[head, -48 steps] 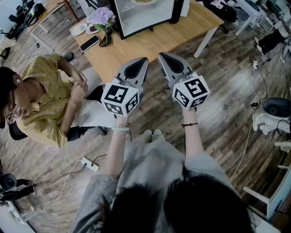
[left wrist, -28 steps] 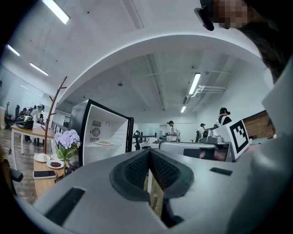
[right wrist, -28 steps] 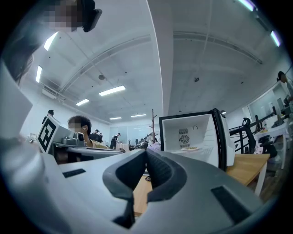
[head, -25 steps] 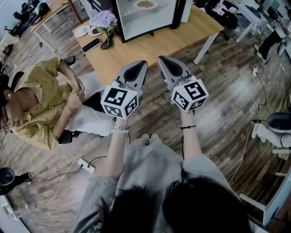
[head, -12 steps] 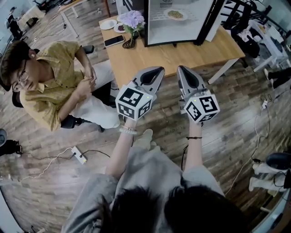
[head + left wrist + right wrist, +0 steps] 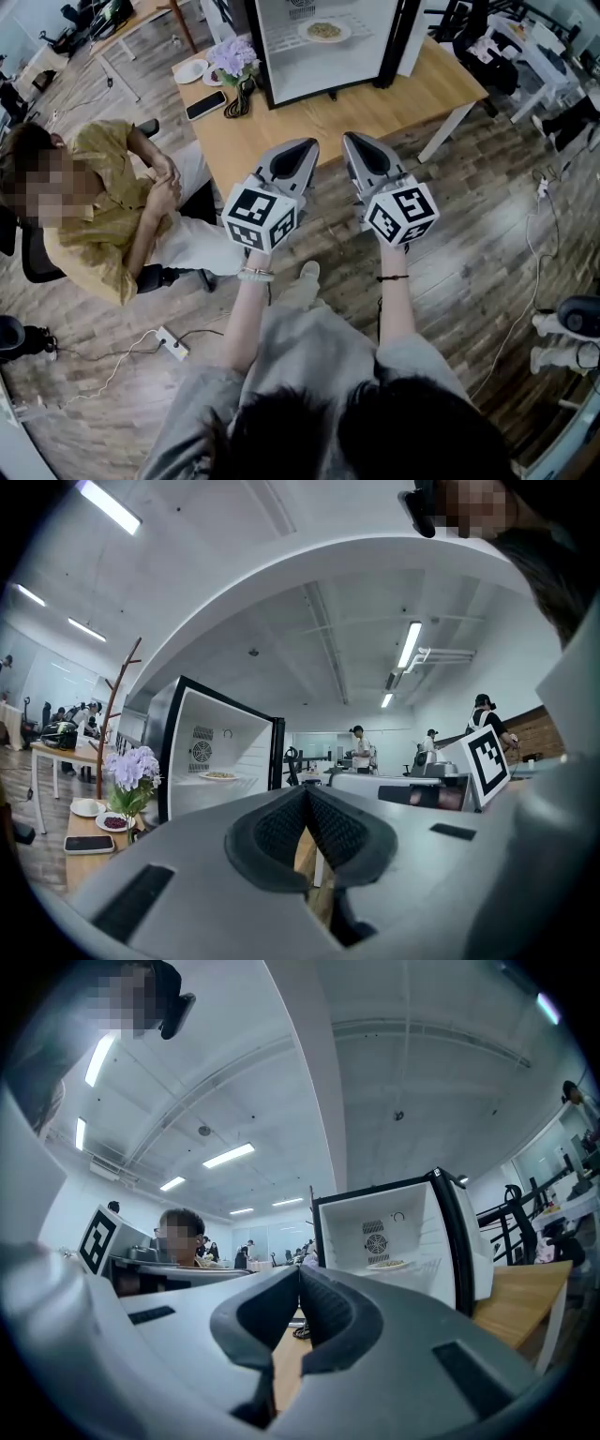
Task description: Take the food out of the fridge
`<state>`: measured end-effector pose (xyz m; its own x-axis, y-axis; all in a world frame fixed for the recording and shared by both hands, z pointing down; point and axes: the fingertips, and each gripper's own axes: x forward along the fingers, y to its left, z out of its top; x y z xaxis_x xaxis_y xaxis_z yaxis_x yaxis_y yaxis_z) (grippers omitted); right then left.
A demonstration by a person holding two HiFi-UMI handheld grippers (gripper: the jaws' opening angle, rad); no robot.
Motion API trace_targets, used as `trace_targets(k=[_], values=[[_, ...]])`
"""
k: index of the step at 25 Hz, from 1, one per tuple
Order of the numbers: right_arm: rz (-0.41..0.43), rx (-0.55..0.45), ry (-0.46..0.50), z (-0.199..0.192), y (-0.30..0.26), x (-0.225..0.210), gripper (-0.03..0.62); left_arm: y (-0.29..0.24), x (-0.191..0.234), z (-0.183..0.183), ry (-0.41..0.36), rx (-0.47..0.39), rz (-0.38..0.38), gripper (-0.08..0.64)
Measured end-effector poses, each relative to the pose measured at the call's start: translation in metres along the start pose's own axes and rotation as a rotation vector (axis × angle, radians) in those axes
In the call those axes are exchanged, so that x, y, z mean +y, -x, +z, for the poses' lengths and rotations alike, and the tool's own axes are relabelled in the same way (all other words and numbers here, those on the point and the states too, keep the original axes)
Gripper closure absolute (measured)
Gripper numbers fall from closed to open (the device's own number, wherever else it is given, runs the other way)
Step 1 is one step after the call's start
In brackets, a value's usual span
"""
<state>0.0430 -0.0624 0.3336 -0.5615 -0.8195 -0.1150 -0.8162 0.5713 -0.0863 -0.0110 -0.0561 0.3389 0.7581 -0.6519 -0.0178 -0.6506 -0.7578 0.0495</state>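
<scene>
A small black fridge [image 6: 323,47] stands open on the wooden table [image 6: 309,108]. Inside it, on the shelf, lies a white plate of food [image 6: 324,31]. Both grippers hover side by side over the table's near edge, pointing at the fridge and well short of it. My left gripper [image 6: 302,146] is shut and holds nothing. My right gripper [image 6: 354,140] is shut and holds nothing too. In the left gripper view the plate of food [image 6: 218,775] shows left of the shut left gripper [image 6: 307,790]. In the right gripper view the plate of food [image 6: 386,1265] lies right of the shut right gripper [image 6: 299,1270].
Purple flowers [image 6: 231,56], a phone [image 6: 204,105], two small plates [image 6: 190,70] and a coiled cable [image 6: 243,94] sit on the table's left part. A person in a yellow shirt [image 6: 98,211] sits at its left. A power strip [image 6: 172,341] lies on the floor.
Both grippers have drifted level toward the table, still shut and side by side. The head view has swung, so the open fridge and its plate sit differently in it.
</scene>
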Motion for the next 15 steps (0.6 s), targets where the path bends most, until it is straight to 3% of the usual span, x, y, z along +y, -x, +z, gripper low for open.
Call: trace_targets(k=[15], values=[[-0.013,0.021,-0.001,-0.003,-0.037,-0.045,0.583,-0.05,0.032,0.001,0.017,-0.011,-0.024,0.552]])
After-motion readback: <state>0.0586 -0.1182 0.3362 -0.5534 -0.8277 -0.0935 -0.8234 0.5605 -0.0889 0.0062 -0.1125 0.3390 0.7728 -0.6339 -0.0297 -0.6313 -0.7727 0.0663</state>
